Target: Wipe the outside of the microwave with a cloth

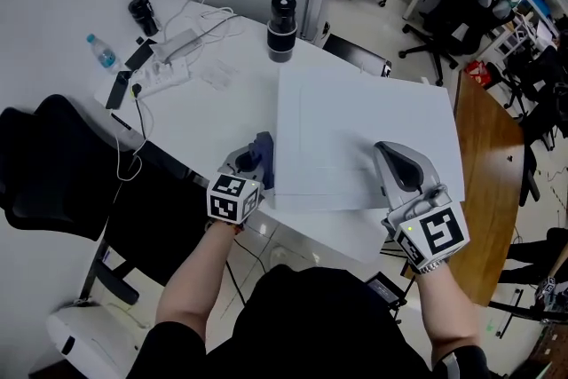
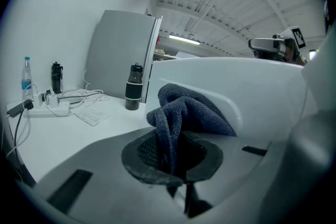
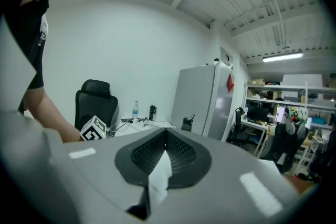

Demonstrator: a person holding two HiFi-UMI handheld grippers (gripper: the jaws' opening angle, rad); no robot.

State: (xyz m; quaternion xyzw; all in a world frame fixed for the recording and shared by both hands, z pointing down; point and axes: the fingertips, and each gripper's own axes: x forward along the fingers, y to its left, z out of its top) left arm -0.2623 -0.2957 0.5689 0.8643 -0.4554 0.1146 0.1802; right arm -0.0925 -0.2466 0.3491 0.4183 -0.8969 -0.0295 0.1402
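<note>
The white microwave (image 1: 364, 129) stands on the white table, seen from above in the head view. My left gripper (image 1: 251, 162) is shut on a dark blue cloth (image 1: 264, 157) at the microwave's left side near its front corner. In the left gripper view the bunched cloth (image 2: 184, 113) sticks up out of the left gripper (image 2: 173, 162), against the microwave's white wall (image 2: 252, 97). My right gripper (image 1: 393, 162) lies over the microwave's top near its front right, jaws shut with nothing held. The right gripper view shows that gripper (image 3: 165, 152) with its pads together.
On the table (image 1: 222, 120) left of the microwave are a black bottle (image 1: 282, 27), a power strip with cables (image 1: 164, 71), a small water bottle (image 1: 102, 51) and a black flask (image 1: 142, 13). A black chair (image 1: 53, 155) stands at the left, a wooden desk (image 1: 488, 155) at the right.
</note>
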